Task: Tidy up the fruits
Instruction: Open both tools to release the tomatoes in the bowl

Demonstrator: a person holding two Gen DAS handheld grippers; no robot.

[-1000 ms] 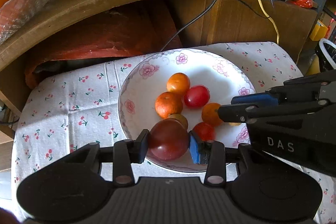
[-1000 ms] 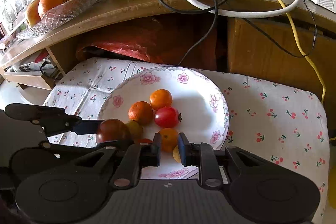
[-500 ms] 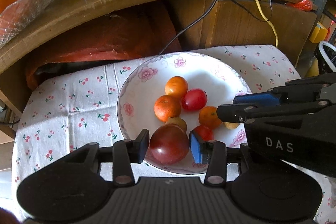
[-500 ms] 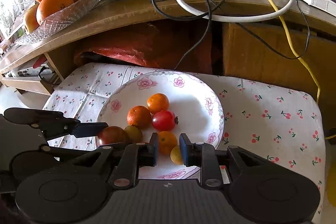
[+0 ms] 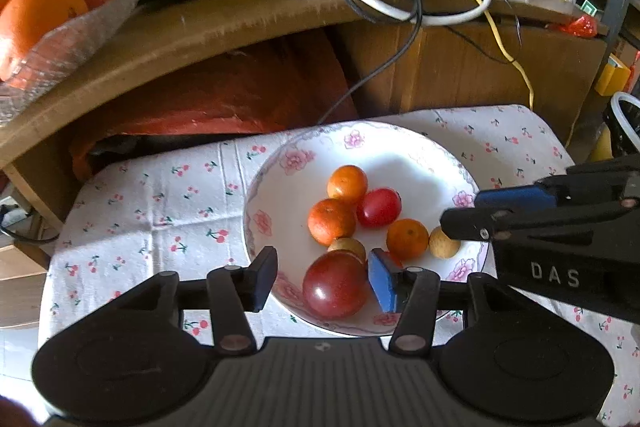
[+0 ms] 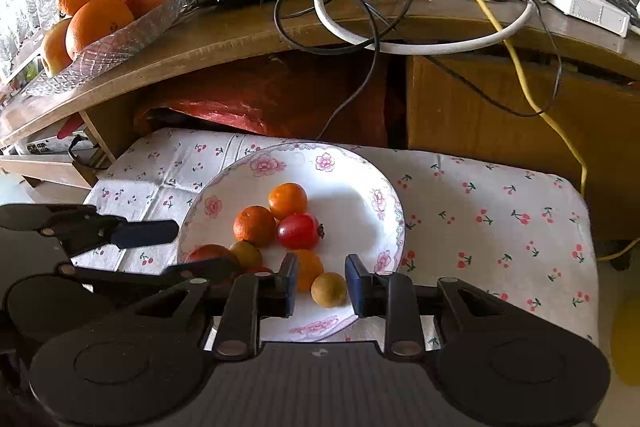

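Left claw (image 5: 322,279): apart, around plum (image 5: 335,285) on plate (image 5: 272,187). Right claw (image 6: 321,283): apart, over small brown fruit (image 6: 329,289).

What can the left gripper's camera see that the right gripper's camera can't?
Only the left wrist view shows the whole dark red fruit resting on the plate between the open left gripper, and the "DAS" lettering on the right gripper's side.

Only the right wrist view shows the small yellow-brown fruit sitting between the open right gripper, with gaps on both sides.

Both show the flowered plate on the cherry-print cloth, three small oranges, the red tomato, and the glass fruit bowl on the desk.
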